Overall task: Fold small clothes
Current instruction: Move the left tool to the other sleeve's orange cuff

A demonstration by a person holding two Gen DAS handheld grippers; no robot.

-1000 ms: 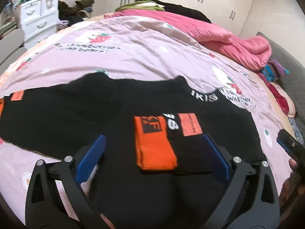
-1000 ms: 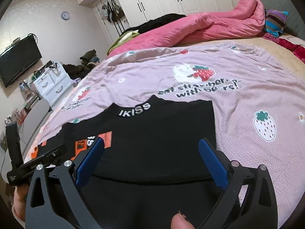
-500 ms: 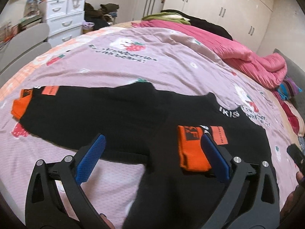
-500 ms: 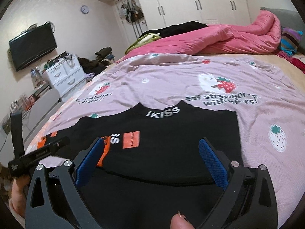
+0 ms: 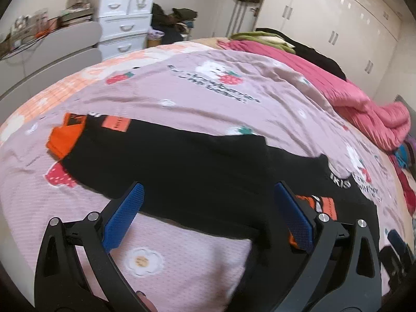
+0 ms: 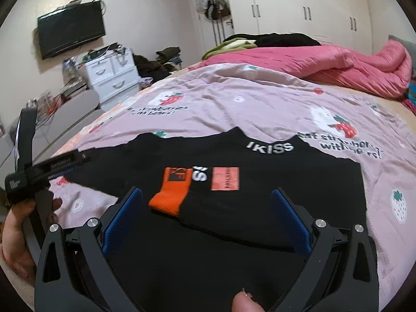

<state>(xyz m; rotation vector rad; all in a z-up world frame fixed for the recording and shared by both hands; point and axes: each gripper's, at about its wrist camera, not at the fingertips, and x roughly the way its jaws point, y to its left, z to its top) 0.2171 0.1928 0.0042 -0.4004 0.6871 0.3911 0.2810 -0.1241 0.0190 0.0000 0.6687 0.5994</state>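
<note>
**One Sleeve In, One Sleeve Still Out**

While the black top (image 6: 260,202) lay spread flat across the pink strawberry sheet (image 6: 260,104), both grippers hovered above it with nothing between their blue pads. The left gripper (image 5: 208,215) had its jaws wide apart, aimed toward 11 o'clock along the unfolded sleeve (image 5: 156,156), whose orange cuff (image 5: 63,137) rested far out near the sheet's edge. That sleeve stretched away from the body, which probably explained the gripper's heading: it looked lined up to travel out and fetch the cuff.

The right gripper (image 6: 206,221) was likewise parted and empty, held low over the garment's middle. Just ahead of it at 12 o'clock, the other sleeve was already laid across the chest, its orange cuff (image 6: 171,192) pointing back toward 7 o'clock, below the "IKISS" collar (image 6: 270,147). It seemingly waited there so the folded sleeve would stay put and the body could be steadied.

A pink quilt (image 6: 325,62) was bunched at the far side, well apart from the work, and a white drawer unit (image 5: 124,23) stood beyond the bed.
</note>
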